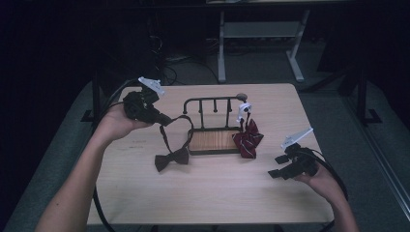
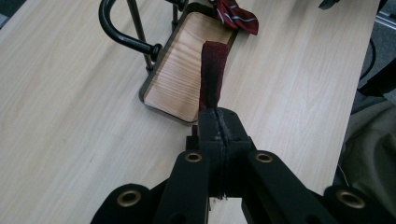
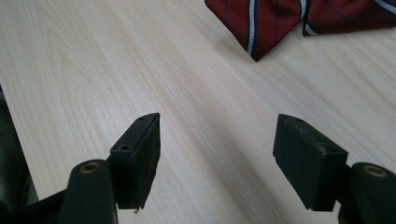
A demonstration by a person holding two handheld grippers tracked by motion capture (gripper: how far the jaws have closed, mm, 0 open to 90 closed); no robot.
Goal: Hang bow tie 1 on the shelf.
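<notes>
Black jaws of the left gripper (image 2: 218, 123) are clamped on the strap (image 2: 212, 74) of the dark bow tie (image 1: 172, 160), whose bow seems to rest on the table (image 1: 203, 193) just left of the wooden tray (image 1: 213, 140). The right gripper (image 3: 217, 158) hovers with jaws apart, near the striped red bow tie (image 3: 289, 16).

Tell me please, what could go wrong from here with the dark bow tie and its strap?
1. The left hand-held gripper pinches only the thin strap; it may slip out when pulled.
2. The strap loops close to the black rack, so it might catch on a bar and drag the wooden tray.
3. The dark bow tie lies on the table; lifting it could swing it into the striped red bow tie.
</notes>
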